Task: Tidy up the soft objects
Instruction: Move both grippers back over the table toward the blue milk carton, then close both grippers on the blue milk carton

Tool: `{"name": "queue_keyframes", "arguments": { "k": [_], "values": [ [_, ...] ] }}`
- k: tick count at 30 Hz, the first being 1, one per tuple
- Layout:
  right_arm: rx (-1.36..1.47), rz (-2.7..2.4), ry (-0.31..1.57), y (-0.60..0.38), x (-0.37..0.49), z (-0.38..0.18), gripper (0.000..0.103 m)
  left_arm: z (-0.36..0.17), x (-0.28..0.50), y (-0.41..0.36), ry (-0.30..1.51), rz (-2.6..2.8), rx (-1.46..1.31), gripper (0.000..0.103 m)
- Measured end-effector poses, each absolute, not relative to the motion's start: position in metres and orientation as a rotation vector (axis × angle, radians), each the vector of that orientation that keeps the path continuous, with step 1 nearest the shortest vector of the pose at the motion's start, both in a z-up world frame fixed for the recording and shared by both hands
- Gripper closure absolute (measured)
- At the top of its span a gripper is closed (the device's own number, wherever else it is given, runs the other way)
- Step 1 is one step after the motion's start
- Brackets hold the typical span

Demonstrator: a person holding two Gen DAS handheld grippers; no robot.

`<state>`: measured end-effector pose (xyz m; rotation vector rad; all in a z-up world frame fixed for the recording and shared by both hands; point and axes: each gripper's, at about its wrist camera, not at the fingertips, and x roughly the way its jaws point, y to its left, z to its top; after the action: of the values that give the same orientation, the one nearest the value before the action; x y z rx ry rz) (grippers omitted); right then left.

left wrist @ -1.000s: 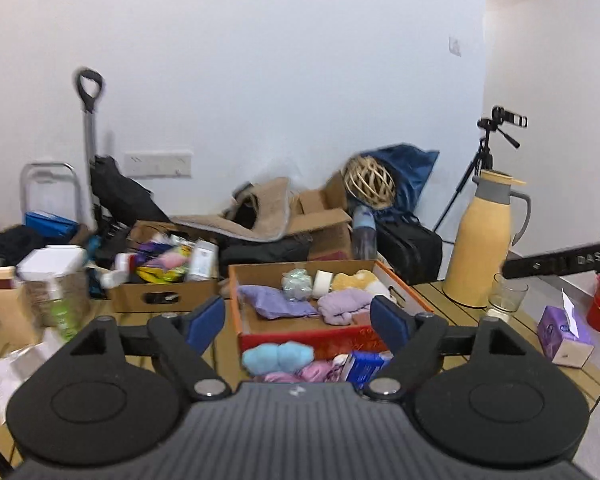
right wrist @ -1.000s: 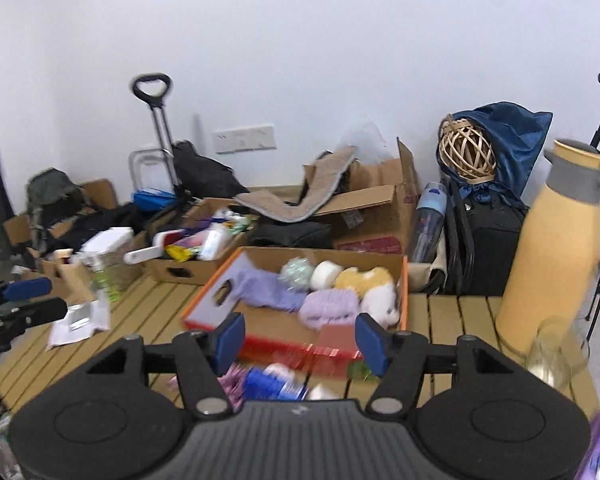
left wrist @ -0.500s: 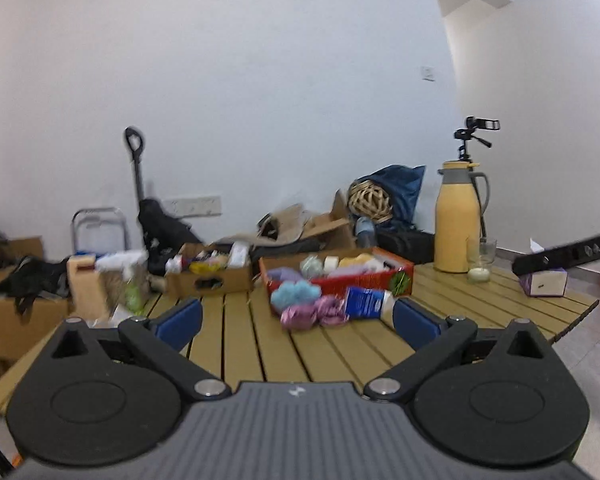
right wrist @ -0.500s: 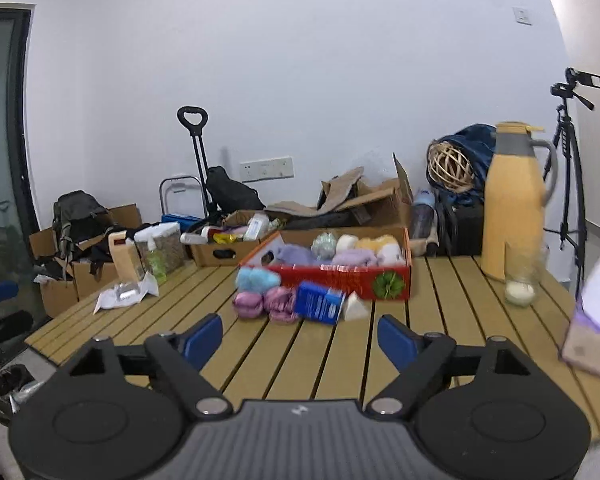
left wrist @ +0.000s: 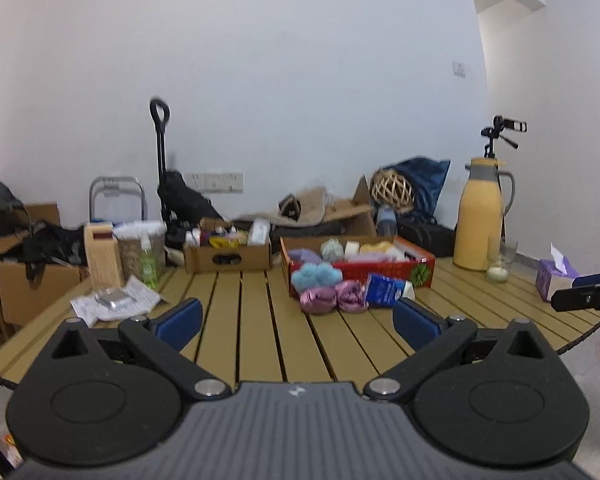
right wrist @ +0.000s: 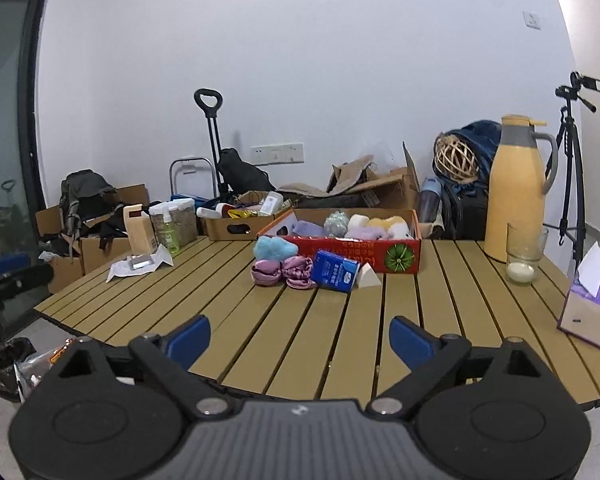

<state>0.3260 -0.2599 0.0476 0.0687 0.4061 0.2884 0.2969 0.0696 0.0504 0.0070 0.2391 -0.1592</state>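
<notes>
Both grippers spread and empty – the right gripper (right wrist: 299, 334) opening wider.
Only its view shows the white wedge (right wrist: 368, 276) before the red box (right wrist: 356, 254); left gripper (left wrist: 297, 316).

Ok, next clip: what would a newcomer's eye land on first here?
The red cardboard box mid-table, stuffed with pastel soft things. In front of it lie a blue fluffy puff, two pink satin bundles and a blue packet. A tall yellow thermos jug stands at the right.
</notes>
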Motion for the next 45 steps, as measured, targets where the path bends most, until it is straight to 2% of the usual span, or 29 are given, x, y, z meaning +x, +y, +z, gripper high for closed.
{"name": "queue_keyframes", "arguments": {
  "k": [11, 15, 20, 22, 25, 29, 30, 31, 34, 35, 36, 38, 40, 45],
  "values": [
    [0.139, 0.25, 0.532, -0.272, 0.412, 0.007, 0.011, 0.024, 0.415, 0.034, 0.376, -0.213, -0.055, 0.0],
    [0.164, 0.245, 0.539, -0.279, 0.46, 0.007, 0.014, 0.019, 0.468, 0.008, 0.386, -0.286, -0.03, 0.004],
    [0.201, 0.308, 0.537, -0.281, 0.531, 0.01, 0.026, 0.015, 0.54, -0.019, 0.441, -0.365, -0.099, 0.029],
    [0.221, 0.33, 0.547, -0.28, 0.564, 0.007, 0.043, 0.014, 0.571, -0.031, 0.487, -0.409, -0.122, 0.041],
    [0.299, 0.306, 0.566, -0.286, 0.615, -0.004, 0.065, 0.009, 0.621, -0.051, 0.544, -0.446, -0.142, 0.051],
    [0.416, 0.306, 0.586, -0.295, 0.667, -0.023, 0.069, -0.013, 0.673, -0.066, 0.64, -0.434, -0.203, 0.066],
    [0.453, 0.317, 0.593, -0.298, 0.677, -0.03, 0.069, -0.02, 0.679, -0.066, 0.676, -0.436, -0.232, 0.076],
    [0.497, 0.319, 0.609, -0.3, 0.684, -0.038, 0.07, -0.027, 0.68, -0.065, 0.714, -0.455, -0.261, 0.079],
    [0.53, 0.426, 0.677, -0.3, 0.678, -0.052, 0.073, -0.031, 0.654, -0.057, 0.735, -0.496, -0.266, 0.078],
    [0.529, 0.437, 0.689, -0.302, 0.671, -0.052, 0.072, -0.031, 0.643, -0.05, 0.728, -0.511, -0.289, 0.075],
    [0.535, 0.453, 0.686, -0.305, 0.662, -0.052, 0.072, -0.032, 0.635, -0.045, 0.724, -0.533, -0.313, 0.068],
    [0.564, 0.476, 0.642, -0.312, 0.654, -0.05, 0.072, -0.032, 0.629, -0.042, 0.715, -0.509, -0.332, 0.066],
    [0.539, 0.448, 0.626, -0.31, 0.66, -0.047, 0.071, -0.03, 0.629, -0.044, 0.678, -0.477, -0.299, 0.059],
    [0.479, 0.445, 0.686, -0.291, 0.67, -0.06, 0.071, -0.045, 0.635, -0.055, 0.745, -0.44, -0.271, 0.058]
  ]
}}
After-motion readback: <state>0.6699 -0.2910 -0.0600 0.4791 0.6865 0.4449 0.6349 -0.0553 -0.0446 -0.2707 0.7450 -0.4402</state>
